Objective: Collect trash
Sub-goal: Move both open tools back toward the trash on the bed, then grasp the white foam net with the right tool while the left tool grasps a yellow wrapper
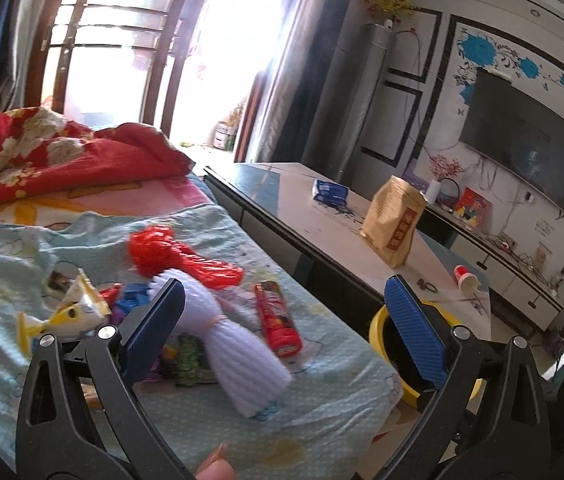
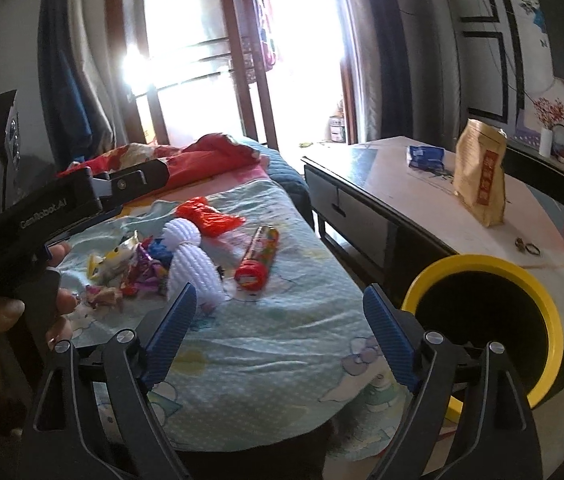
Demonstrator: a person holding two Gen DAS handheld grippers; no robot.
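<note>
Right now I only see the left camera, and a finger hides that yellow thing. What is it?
Observer: A round bin with a yellow rim. It stands beside the bed, and its mouth is open and dark inside.
Operator: Where's my other gripper?
Observer: The right gripper is open over bare sheet near the bed's edge, and it holds nothing.
Operator: Is there trash I can't see well?
Observer: Yes, a shiny purple wrapper lies just left of the white net.
</note>
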